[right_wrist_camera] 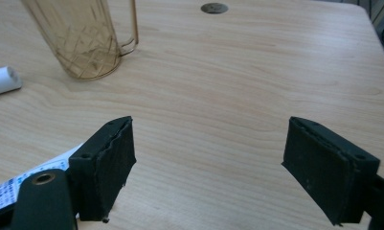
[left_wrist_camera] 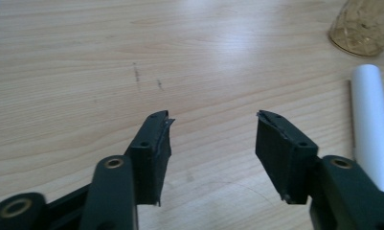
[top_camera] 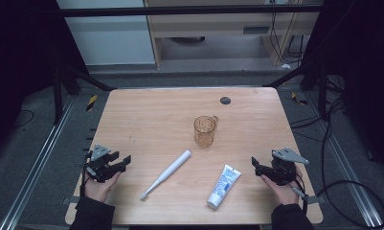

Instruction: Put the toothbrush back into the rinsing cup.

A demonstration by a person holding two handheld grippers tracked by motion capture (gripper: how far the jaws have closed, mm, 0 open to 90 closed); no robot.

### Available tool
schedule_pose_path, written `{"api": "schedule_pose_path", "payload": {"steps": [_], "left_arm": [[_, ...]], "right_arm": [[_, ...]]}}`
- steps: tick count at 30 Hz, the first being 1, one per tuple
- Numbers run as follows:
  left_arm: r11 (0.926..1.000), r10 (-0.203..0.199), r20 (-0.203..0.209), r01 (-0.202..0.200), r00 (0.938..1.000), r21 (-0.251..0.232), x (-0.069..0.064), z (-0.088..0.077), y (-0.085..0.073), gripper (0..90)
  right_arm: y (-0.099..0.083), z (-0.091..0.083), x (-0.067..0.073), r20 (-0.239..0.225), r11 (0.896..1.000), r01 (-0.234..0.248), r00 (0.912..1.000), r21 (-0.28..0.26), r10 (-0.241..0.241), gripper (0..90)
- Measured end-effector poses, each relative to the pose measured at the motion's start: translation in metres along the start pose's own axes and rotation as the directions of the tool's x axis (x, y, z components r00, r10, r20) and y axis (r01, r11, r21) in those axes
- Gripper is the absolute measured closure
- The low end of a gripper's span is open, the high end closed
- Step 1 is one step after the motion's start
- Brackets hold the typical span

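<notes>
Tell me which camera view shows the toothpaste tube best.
The high view: the whole toothpaste tube lies flat on the table, cap toward the person, between the toothbrush and the right gripper. The right gripper view catches just a printed corner behind its left jaw.

Both of the person's sleeves [top_camera: 91, 213] are dark, nearly black. Each hand carries a black gripper, the left gripper [top_camera: 124, 162] and the right gripper [top_camera: 255, 164], topped by a grey three-cornered plate with a thin cable trailing behind. Up close, the jaws show ribbed black pads [right_wrist_camera: 114, 158] with frayed edges and brass-ringed screw holes.
</notes>
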State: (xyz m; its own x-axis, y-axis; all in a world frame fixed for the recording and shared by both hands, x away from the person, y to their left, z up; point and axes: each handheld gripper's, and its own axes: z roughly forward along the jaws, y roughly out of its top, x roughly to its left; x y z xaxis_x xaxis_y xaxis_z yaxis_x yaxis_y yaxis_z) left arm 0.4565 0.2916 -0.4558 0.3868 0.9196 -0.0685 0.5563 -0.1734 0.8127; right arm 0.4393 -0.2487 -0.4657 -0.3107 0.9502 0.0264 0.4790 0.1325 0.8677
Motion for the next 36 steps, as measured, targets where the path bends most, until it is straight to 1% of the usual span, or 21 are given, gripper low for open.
{"api": "schedule_pose_path", "payload": {"steps": [3,4,5,6,8,10,11,14,17,19,20,23,24,25,26,27,30,33,34,35,36], "left_arm": [[0.9998,0.011,0.01,-0.011,0.9999,0.015,-0.005,0.0,0.001,50.9],[0.9993,0.017,0.03,-0.018,0.9994,0.032,-0.009,0.001,0.001,53.6],[0.9993,0.017,0.03,-0.018,0.9994,0.032,-0.009,0.001,0.001,54.9],[0.9987,0.025,0.049,-0.027,0.9985,0.044,-0.013,0.002,0.001,56.9],[0.998,0.031,0.057,-0.034,0.9979,0.053,-0.015,0.003,0.001,60.5],[0.9951,0.058,0.075,-0.064,0.9955,0.075,-0.022,0.006,0.002,64.1],[0.9943,0.059,0.084,-0.066,0.9947,0.083,-0.024,0.007,0.001,65.2],[0.9894,0.082,0.11,-0.095,0.9905,0.11,-0.032,0.011,-0.001,70.6],[0.9833,0.107,0.135,-0.125,0.9851,0.132,-0.039,0.014,-0.002,75.3],[0.9811,0.115,0.148,-0.136,0.9823,0.138,-0.042,0.016,-0.002,77.8],[0.9811,0.115,0.148,-0.136,0.9823,0.138,-0.042,0.016,-0.002,78.5],[0.9733,0.133,0.177,-0.162,0.9751,0.162,-0.05,0.018,-0.005,81.5],[0.9733,0.133,0.177,-0.162,0.9751,0.162,-0.05,0.018,-0.005,82.8],[0.9702,0.143,0.188,-0.175,0.9717,0.168,-0.054,0.018,-0.006,84.4],[0.9702,0.143,0.188,-0.175,0.9717,0.168,-0.054,0.018,-0.006,85.3],[0.9664,0.153,0.197,-0.188,0.9685,0.175,-0.057,0.019,-0.006,86.2],[0.9599,0.161,0.216,-0.203,0.9632,0.193,-0.061,0.021,-0.008,88.4],[0.9525,0.173,0.231,-0.222,0.9573,0.208,-0.066,0.022,-0.009,89.2],[0.9525,0.173,0.231,-0.222,0.9573,0.208,-0.066,0.022,-0.009,89.2],[0.9467,0.184,0.24,-0.237,0.9531,0.218,-0.069,0.023,-0.01,89.3],[0.9456,0.184,0.245,-0.239,0.952,0.22,-0.07,0.024,-0.011,89.3]], "right_arm": [[-0.001,0.0,0.003,-0.013,1.0,0.011,0.9999,0.006,-0.011,19.7],[-0.002,0.001,0.006,-0.012,0.999,0.032,0.9994,0.018,-0.032,20.5],[-0.002,0.001,0.006,-0.012,0.999,0.032,0.9994,0.018,-0.032,20.5],[-0.003,0.001,0.009,-0.022,0.999,0.038,0.9991,0.022,-0.037,21.6],[-0.003,0.001,0.01,-0.023,0.999,0.042,0.9989,0.024,-0.041,22.1],[-0.005,0.001,0.011,-0.031,0.998,0.054,0.9981,0.034,-0.053,23.2],[-0.005,0.001,0.011,-0.032,0.998,0.057,0.9979,0.038,-0.056,23.5],[-0.005,0.002,0.011,-0.043,0.998,0.043,0.9982,0.043,-0.041,24.4],[-0.006,0.003,0.011,-0.051,0.998,0.047,0.9977,0.052,-0.044,25.2],[-0.007,0.004,0.011,-0.051,0.997,0.046,0.9978,0.057,-0.043,25.6],[-0.007,0.004,0.011,-0.051,0.997,0.046,0.9978,0.057,-0.043,25.6],[-0.008,0.005,0.009,-0.053,0.997,0.045,0.9977,0.066,-0.041,26.8],[-0.009,0.005,0.009,-0.056,0.997,0.044,0.9976,0.068,-0.041,26.8],[-0.009,0.005,0.009,-0.058,0.996,0.042,0.9976,0.073,-0.038,27.0],[-0.009,0.005,0.009,-0.058,0.996,0.042,0.9976,0.073,-0.038,27.0],[-0.009,0.006,0.009,-0.062,0.996,0.044,0.9973,0.077,-0.04,27.1],[-0.01,0.007,0.01,-0.064,0.996,0.046,0.9971,0.08,-0.04,27.2],[-0.01,0.007,0.01,-0.066,0.996,0.048,0.9969,0.08,-0.043,27.2],[-0.01,0.007,0.01,-0.066,0.996,0.048,0.9969,0.08,-0.043,27.2],[-0.01,0.007,0.009,-0.065,0.996,0.049,0.997,0.081,-0.043,27.2],[-0.01,0.007,0.009,-0.064,0.995,0.049,0.997,0.081,-0.044,27.2]]}}
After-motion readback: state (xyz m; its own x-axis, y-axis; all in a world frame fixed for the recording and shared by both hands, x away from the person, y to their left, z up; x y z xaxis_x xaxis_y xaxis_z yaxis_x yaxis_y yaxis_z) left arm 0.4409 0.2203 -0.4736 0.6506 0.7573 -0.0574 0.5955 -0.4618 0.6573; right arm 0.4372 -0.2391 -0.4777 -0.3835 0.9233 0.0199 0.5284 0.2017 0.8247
